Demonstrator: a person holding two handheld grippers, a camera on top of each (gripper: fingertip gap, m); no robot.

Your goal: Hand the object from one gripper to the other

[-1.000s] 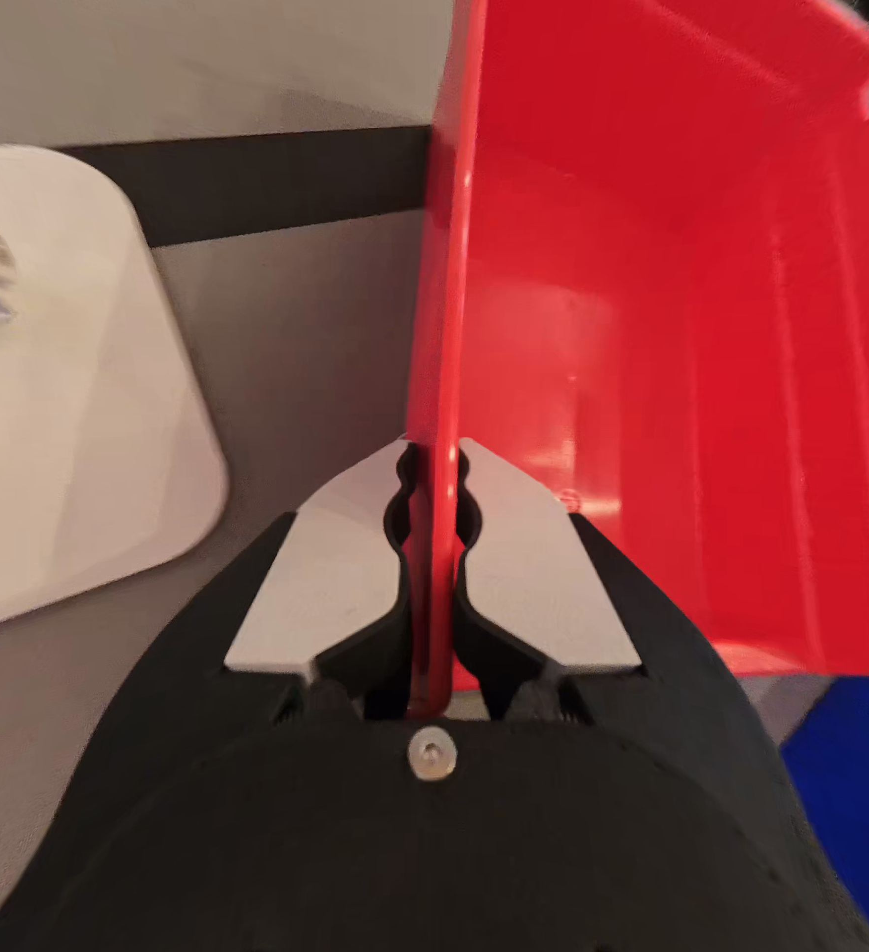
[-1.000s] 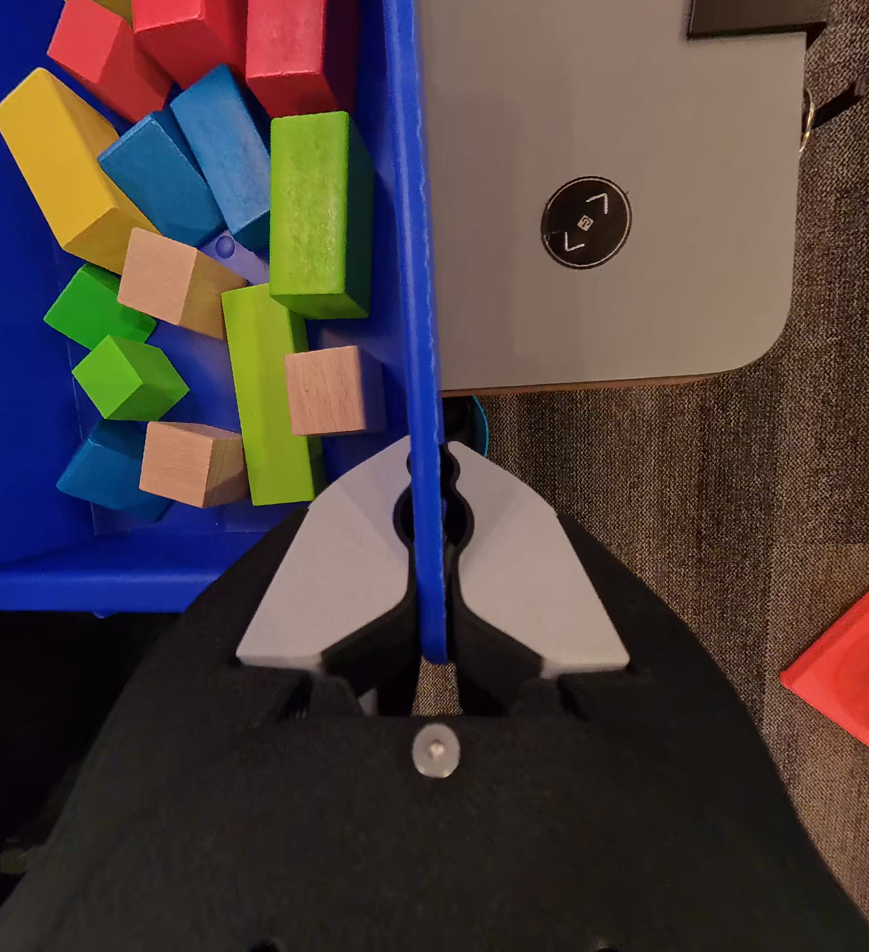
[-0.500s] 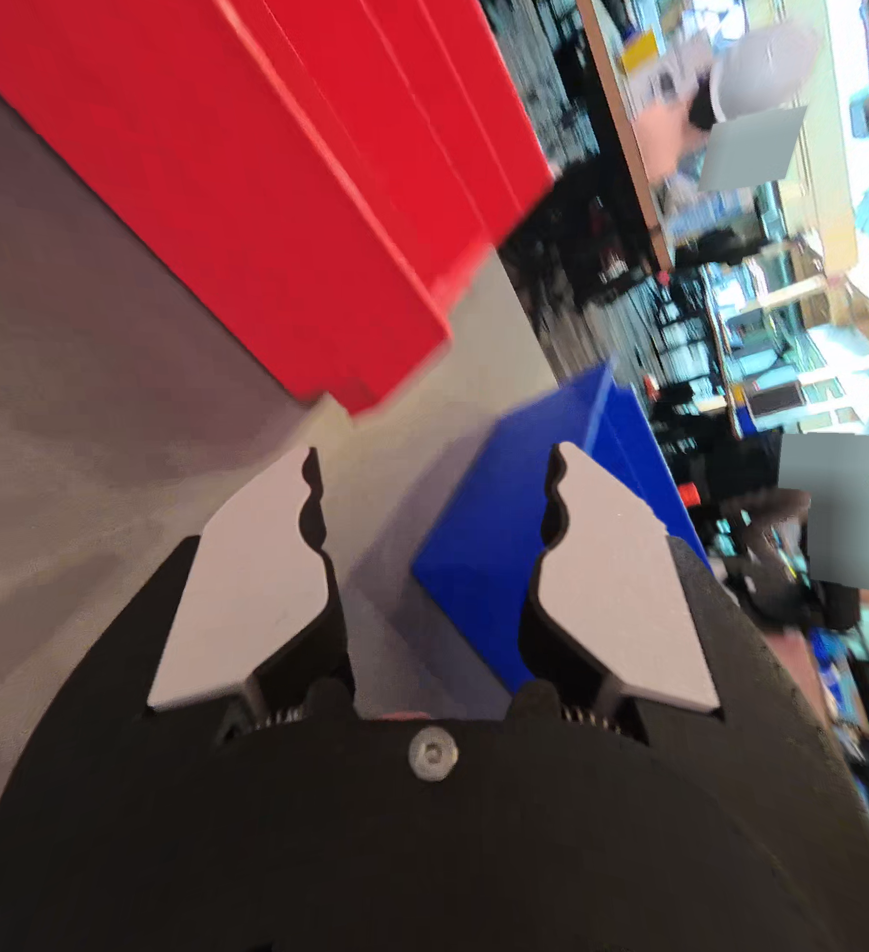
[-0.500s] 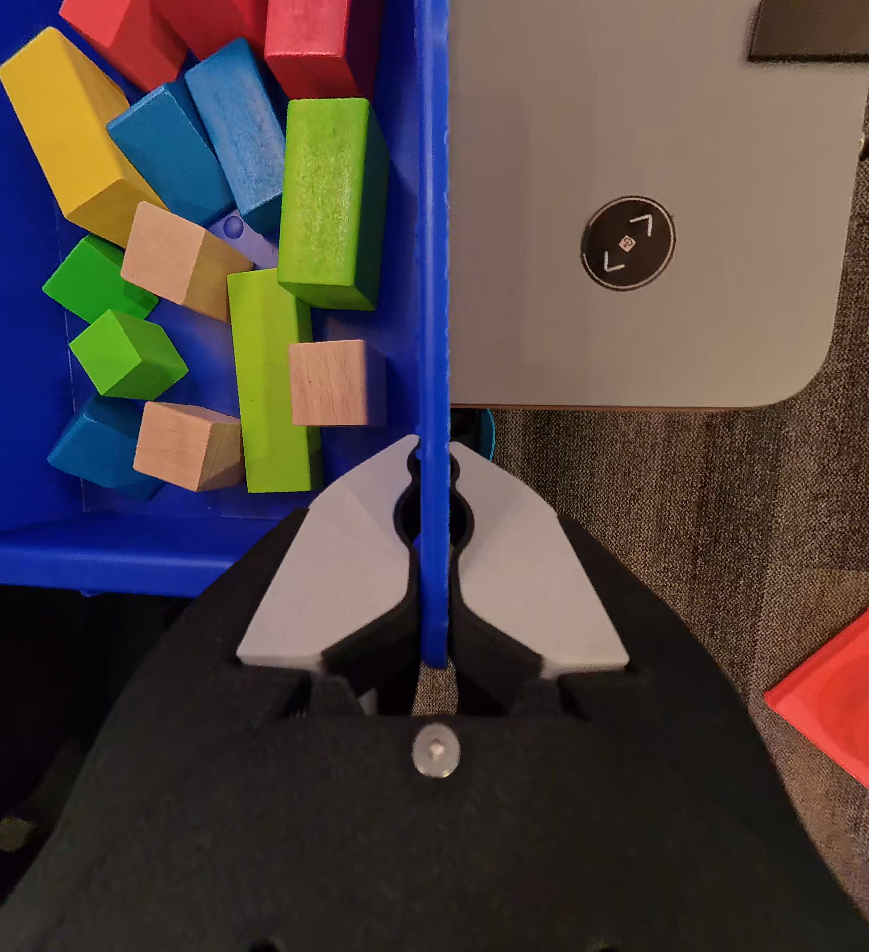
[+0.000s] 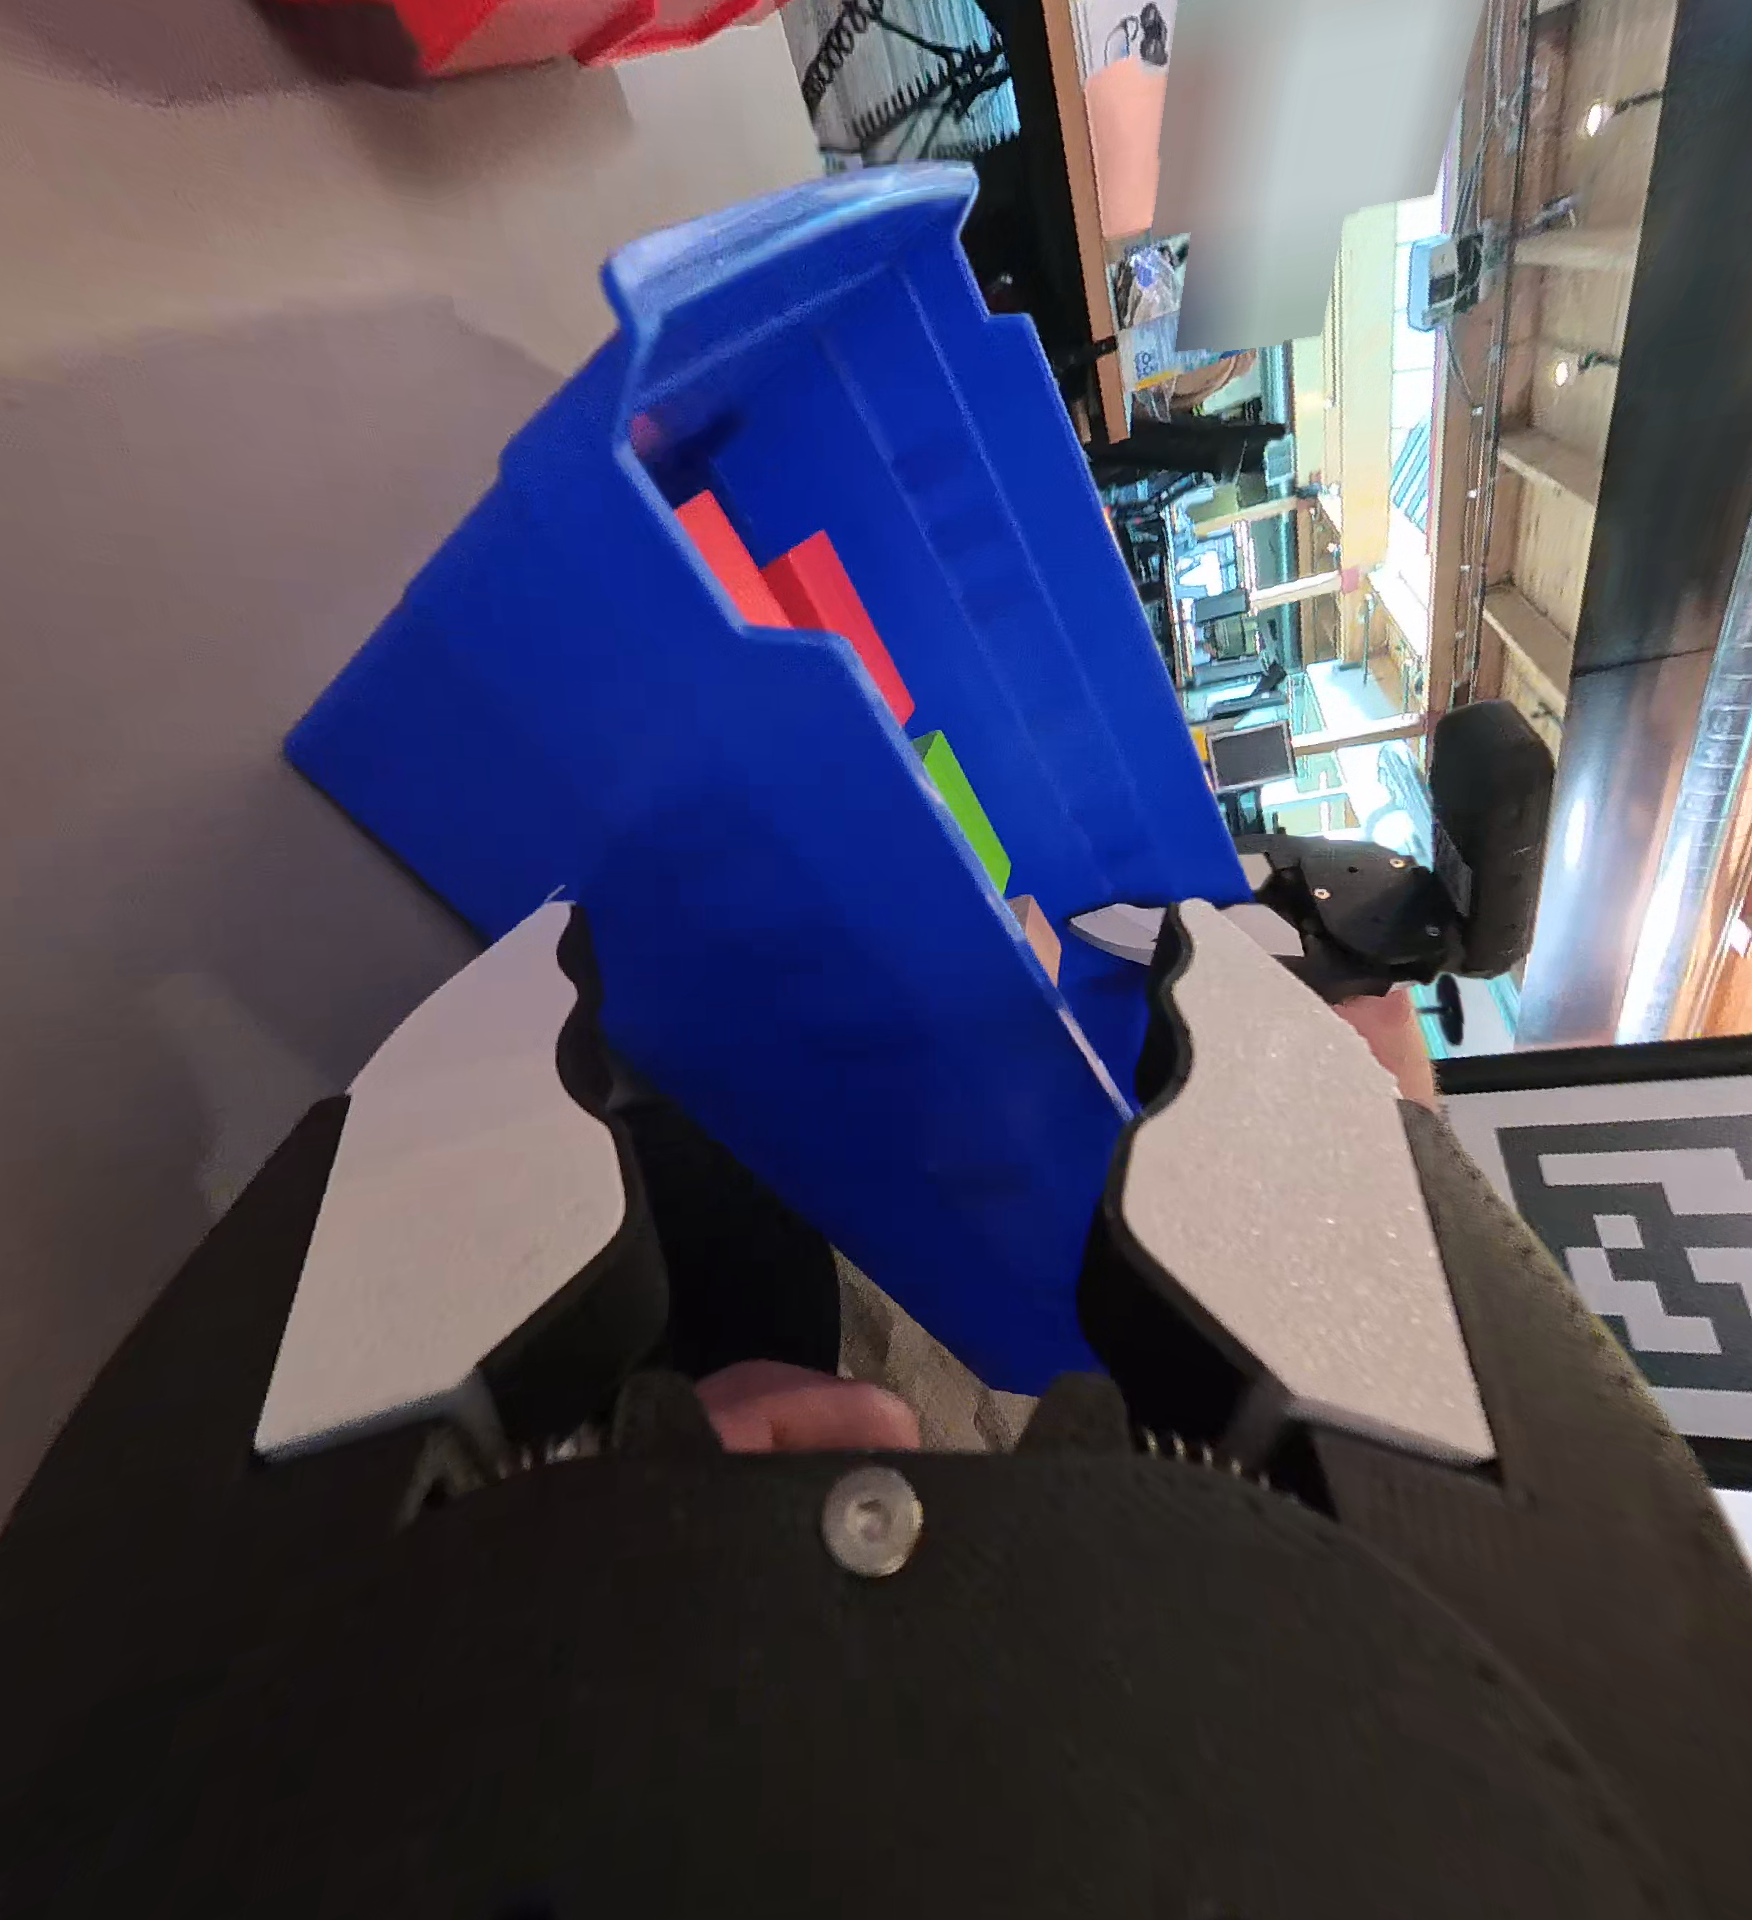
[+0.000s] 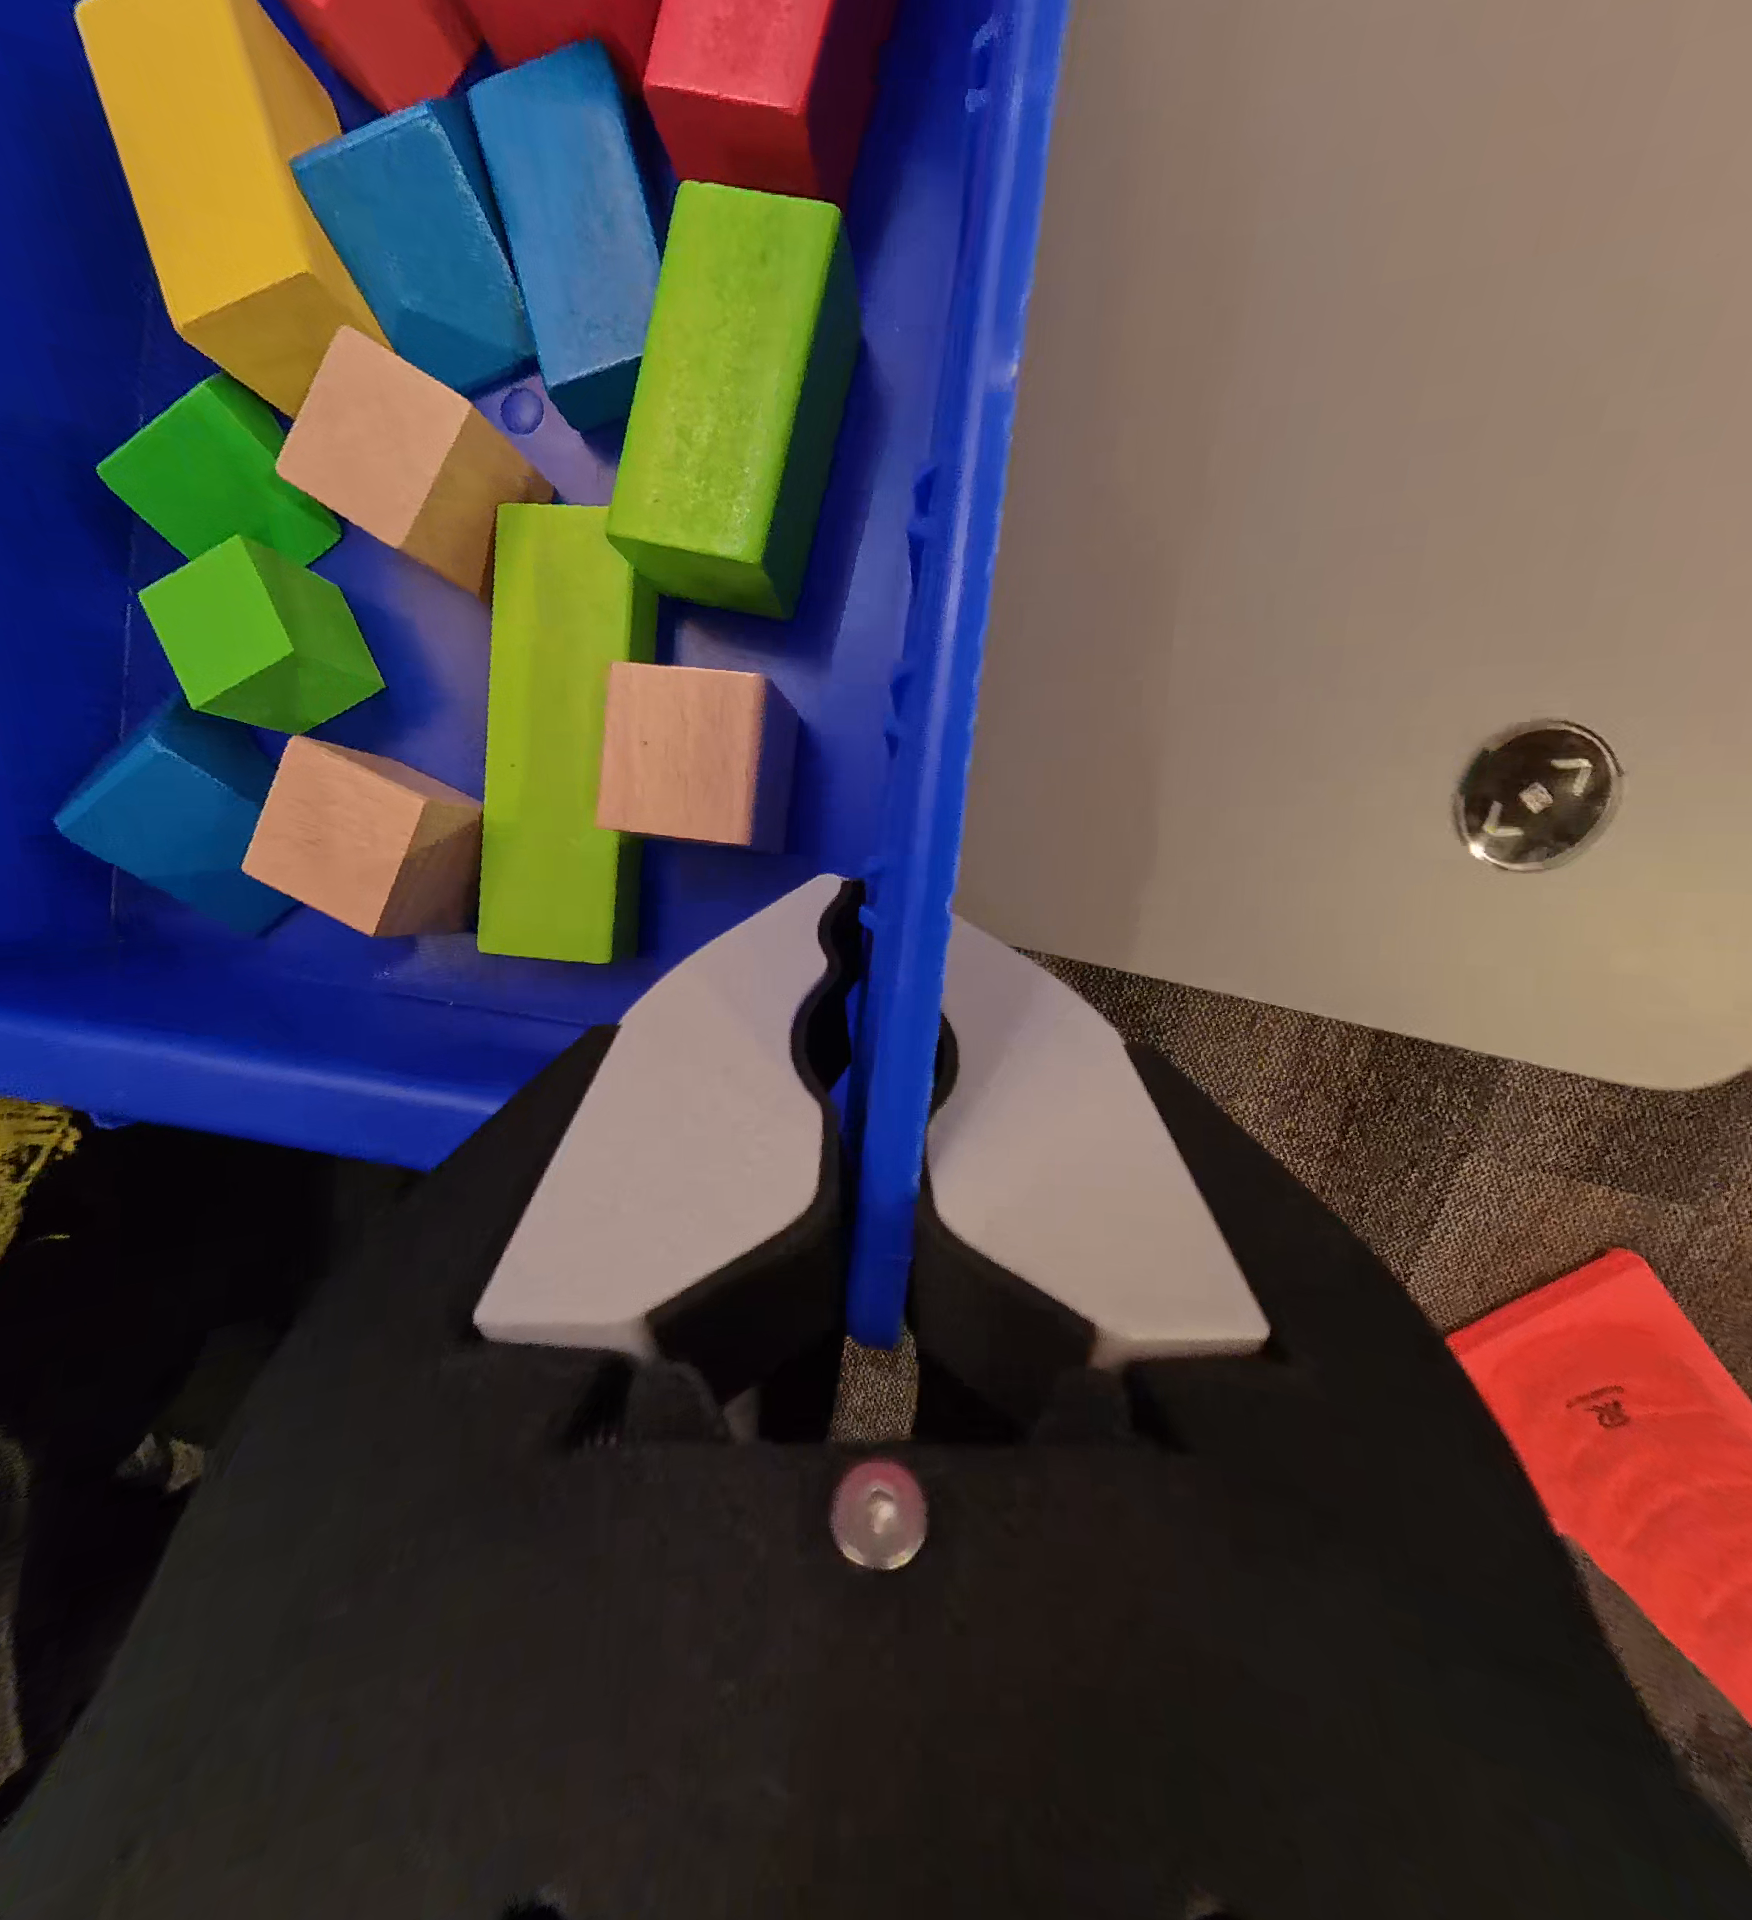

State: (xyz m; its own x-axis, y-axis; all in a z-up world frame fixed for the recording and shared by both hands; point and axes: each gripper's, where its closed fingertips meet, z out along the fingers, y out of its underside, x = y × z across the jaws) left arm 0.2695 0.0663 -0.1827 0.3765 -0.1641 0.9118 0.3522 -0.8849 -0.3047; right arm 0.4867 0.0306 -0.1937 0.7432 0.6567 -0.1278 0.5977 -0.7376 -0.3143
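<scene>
Your right tool (image 6: 887, 1122) is clamped on the thin side wall of the glossy blue plastic bin (image 6: 10, 520), its pale grey wedge-shaped fingers (image 6: 685, 1132) with wavy black pads pressed to either face of the wall near the bin's near corner. Inside the bin lies a loose heap of painted wooden blocks: a long lime-green bar (image 6: 560, 727), a second green bar (image 6: 737, 395) leaning on it, bare wood cubes (image 6: 685, 753), blue blocks (image 6: 498, 229), a yellow bar (image 6: 217, 197) and red blocks (image 6: 747, 83), all with matte, faintly grained faces. Your left tool (image 5: 867, 1049) is spread wide, and the smooth blue outer side of the same bin (image 5: 768, 935) stands between its grainy grey fingers (image 5: 1277, 1174); I cannot tell whether either pad touches it. The bin is at the right edge of the smooth grey counter (image 6: 1371, 416), which has a rounded corner and a round black inset disc (image 6: 1537, 795). Below is coarse grey carpet (image 6: 1423, 1195) with a flat red plastic piece (image 6: 1682, 1507) at the right. A red plastic bin (image 5: 539, 31) is far off on the counter.
</scene>
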